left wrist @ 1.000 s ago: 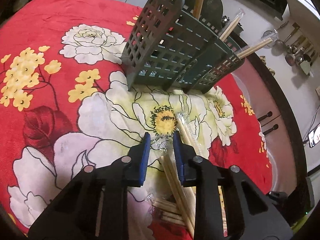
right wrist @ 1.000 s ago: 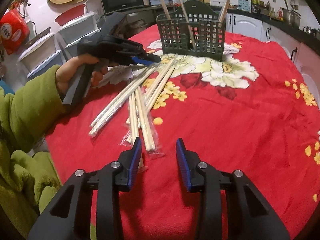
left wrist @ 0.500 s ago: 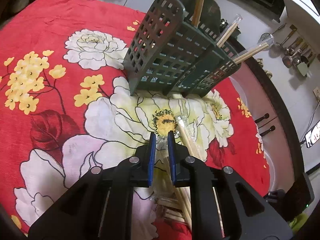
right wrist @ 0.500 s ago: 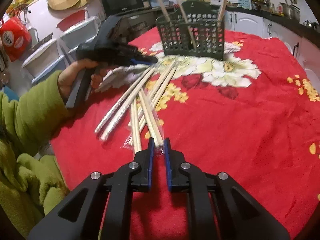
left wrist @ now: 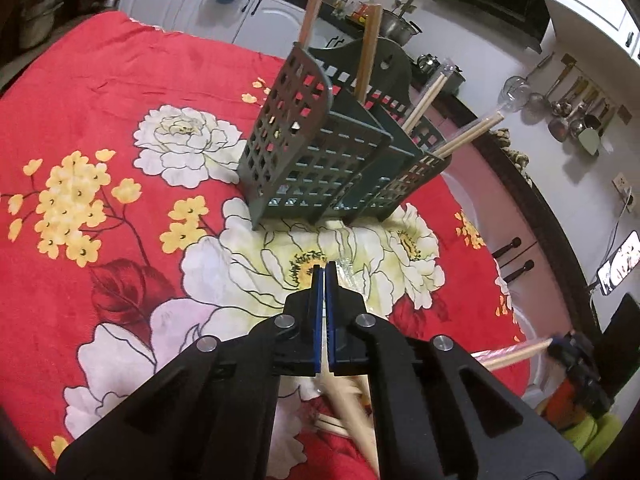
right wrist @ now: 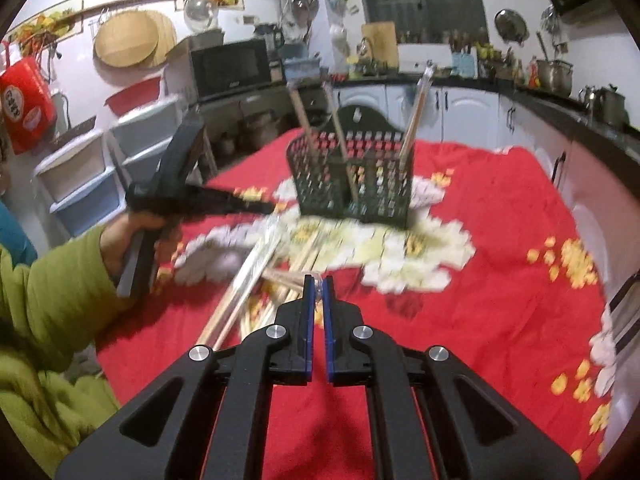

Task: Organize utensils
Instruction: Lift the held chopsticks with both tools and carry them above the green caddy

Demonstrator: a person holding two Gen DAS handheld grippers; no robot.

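A dark green lattice utensil holder point(left wrist: 332, 160) stands on the red floral tablecloth point(left wrist: 120, 120), with several chopsticks standing in its compartments; it also shows in the right wrist view point(right wrist: 356, 176). My left gripper point(left wrist: 325, 270) is shut on a plastic-wrapped pair of chopsticks point(left wrist: 352, 400) and holds it above the cloth. My right gripper point(right wrist: 318, 280) is shut on another wrapped pair point(right wrist: 316, 290), lifted off the pile. More wrapped chopsticks point(right wrist: 248, 280) lie loose on the cloth in front of the holder, blurred.
The left-hand gripper tool and a green-sleeved arm point(right wrist: 72, 280) are at the left in the right wrist view. Kitchen counters and white cabinets point(right wrist: 460, 104) ring the table. The table edge point(left wrist: 532, 208) curves along the right.
Both grippers closed from open onto wrapped chopstick pairs and lifted them. Both views have risen and tilted up; the right wrist view is motion-blurred.
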